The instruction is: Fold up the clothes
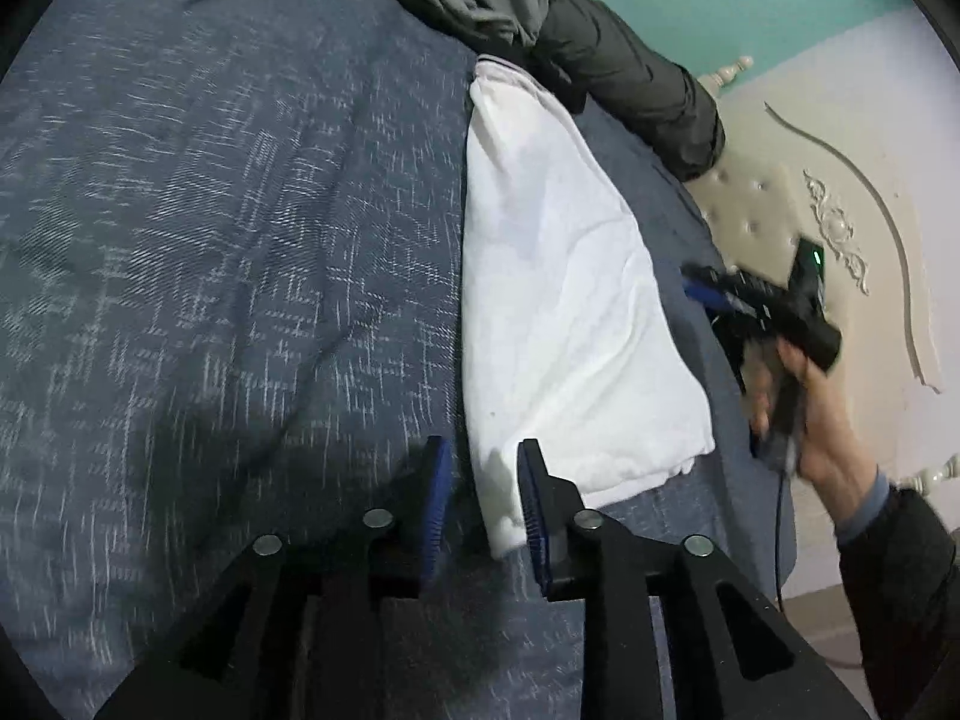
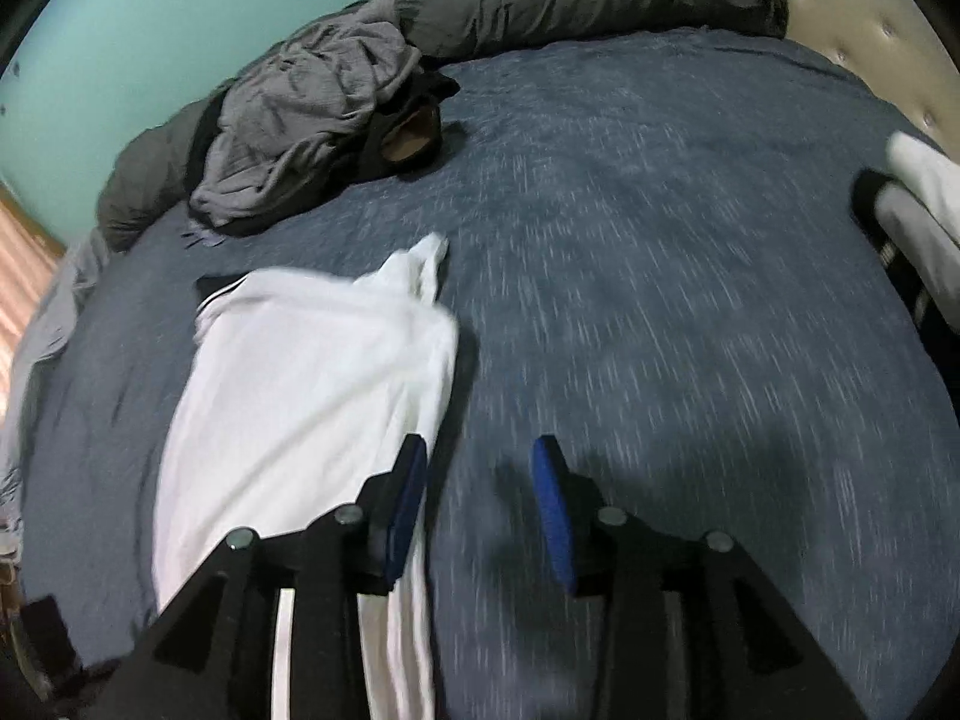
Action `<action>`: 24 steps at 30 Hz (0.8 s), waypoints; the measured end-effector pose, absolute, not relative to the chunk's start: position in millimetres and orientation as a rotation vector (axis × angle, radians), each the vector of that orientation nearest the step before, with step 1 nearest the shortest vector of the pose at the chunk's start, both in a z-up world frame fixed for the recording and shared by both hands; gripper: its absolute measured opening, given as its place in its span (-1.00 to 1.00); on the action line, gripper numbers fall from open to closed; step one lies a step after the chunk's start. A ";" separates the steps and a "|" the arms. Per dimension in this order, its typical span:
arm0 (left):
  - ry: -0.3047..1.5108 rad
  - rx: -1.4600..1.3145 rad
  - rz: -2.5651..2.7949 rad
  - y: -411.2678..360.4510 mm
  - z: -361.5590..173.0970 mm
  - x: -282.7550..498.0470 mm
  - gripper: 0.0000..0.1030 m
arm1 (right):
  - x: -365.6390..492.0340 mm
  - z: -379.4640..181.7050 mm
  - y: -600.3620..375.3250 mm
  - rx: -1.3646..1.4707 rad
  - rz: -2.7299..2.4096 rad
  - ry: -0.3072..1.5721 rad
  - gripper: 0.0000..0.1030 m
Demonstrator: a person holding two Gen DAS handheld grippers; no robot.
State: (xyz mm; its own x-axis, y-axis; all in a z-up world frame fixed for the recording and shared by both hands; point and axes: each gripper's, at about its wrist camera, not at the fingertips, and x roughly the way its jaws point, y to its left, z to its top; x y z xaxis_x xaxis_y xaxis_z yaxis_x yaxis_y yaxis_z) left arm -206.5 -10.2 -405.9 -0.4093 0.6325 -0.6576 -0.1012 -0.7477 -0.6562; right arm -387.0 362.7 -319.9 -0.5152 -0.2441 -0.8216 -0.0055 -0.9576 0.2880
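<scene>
Both fisheye views are dim and cool-toned, with soft, even indoor light and no glare. Straight lines bow outward, and black vignette fills the corners. Motion blur streaks the blue bedspread (image 2: 660, 300) ahead of the right gripper (image 2: 480, 480), smearing its white flecks into lines. The white garment (image 1: 558, 300) ahead of the left gripper (image 1: 483, 480) looks soft-edged. A diffuse dark shadow lies on the bedspread just beside each gripper's fingers.
</scene>
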 end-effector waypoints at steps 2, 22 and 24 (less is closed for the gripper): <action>-0.747 -1.340 2.192 -14.4 -400.0 -193.4 -0.39 | -361.3 -317.7 360.9 1.472 -2.541 -0.431 -0.27; -0.793 -1.311 2.241 -25.6 -323.3 -136.6 -0.22 | -167.0 -226.4 345.3 1.364 -2.454 -0.675 0.00; -0.784 -1.326 2.238 -24.3 -323.5 -136.9 -0.21 | -165.0 -225.9 345.2 1.379 -2.454 -0.667 0.00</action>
State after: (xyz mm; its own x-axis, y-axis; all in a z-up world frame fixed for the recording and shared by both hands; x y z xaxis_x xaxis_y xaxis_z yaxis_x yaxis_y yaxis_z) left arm -136.9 -24.3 -323.5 -0.4559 0.6089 -0.6492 -0.0705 -0.7518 -0.6556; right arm -165.0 345.2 -225.9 -0.5216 -0.4252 -0.7397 -0.0076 -0.8646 0.5023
